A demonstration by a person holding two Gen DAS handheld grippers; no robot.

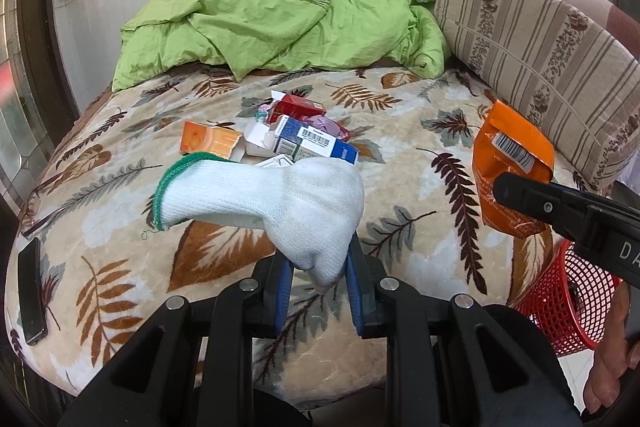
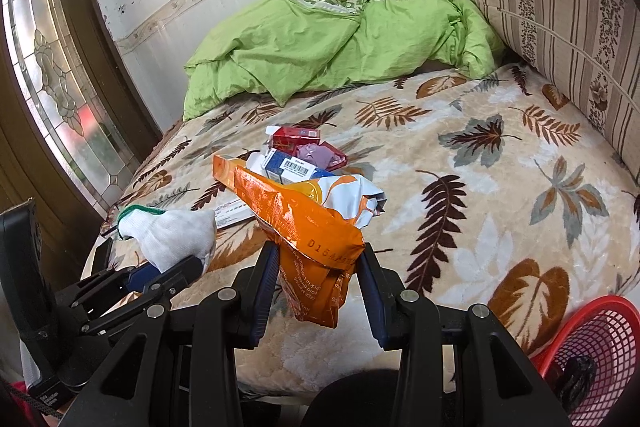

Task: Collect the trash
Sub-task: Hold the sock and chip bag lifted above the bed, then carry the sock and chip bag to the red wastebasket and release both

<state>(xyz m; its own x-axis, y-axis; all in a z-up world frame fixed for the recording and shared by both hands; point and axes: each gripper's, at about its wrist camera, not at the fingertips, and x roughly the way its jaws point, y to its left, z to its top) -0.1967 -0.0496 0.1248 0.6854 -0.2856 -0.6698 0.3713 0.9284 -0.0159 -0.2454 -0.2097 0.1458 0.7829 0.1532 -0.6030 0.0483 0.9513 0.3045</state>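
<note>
- Nearest us, the left gripper (image 1: 320, 267) is closed down on a white glove (image 1: 280, 199); its blue pads pinch the fingertip end, and the green cuff sticks out to the left, clear of the bed.
- The right gripper (image 2: 316, 279) has its jaws drawn in on an orange bag (image 2: 304, 227), crumpled, with the torn foil mouth facing away from us. In the left view the bag hangs off the bed.
- So we have two items lifted, one per gripper, and neither is binned yet.
- The red basket (image 2: 600, 339) sits low at the right, just beside the bed edge. Something dark lies inside; we cannot tell what. We judge this to be the bin.
- A black phone (image 1: 30, 287) lies at the left edge of the bed (image 1: 420, 227). Probably not trash; we leave it.
- Mid-bed, the pile still waits: an orange box (image 1: 208, 143), a blue-and-white box (image 1: 308, 143), a red box (image 1: 296, 107), a purple wrapper (image 1: 328, 125), and a white carton or two underneath.
- Further back lie a green quilt (image 1: 260, 27) and a striped cushion (image 1: 540, 47), not part of the job.
- Our estimate: early going. Two drops are due next, then at least four or five more pickups from the pile.
</note>
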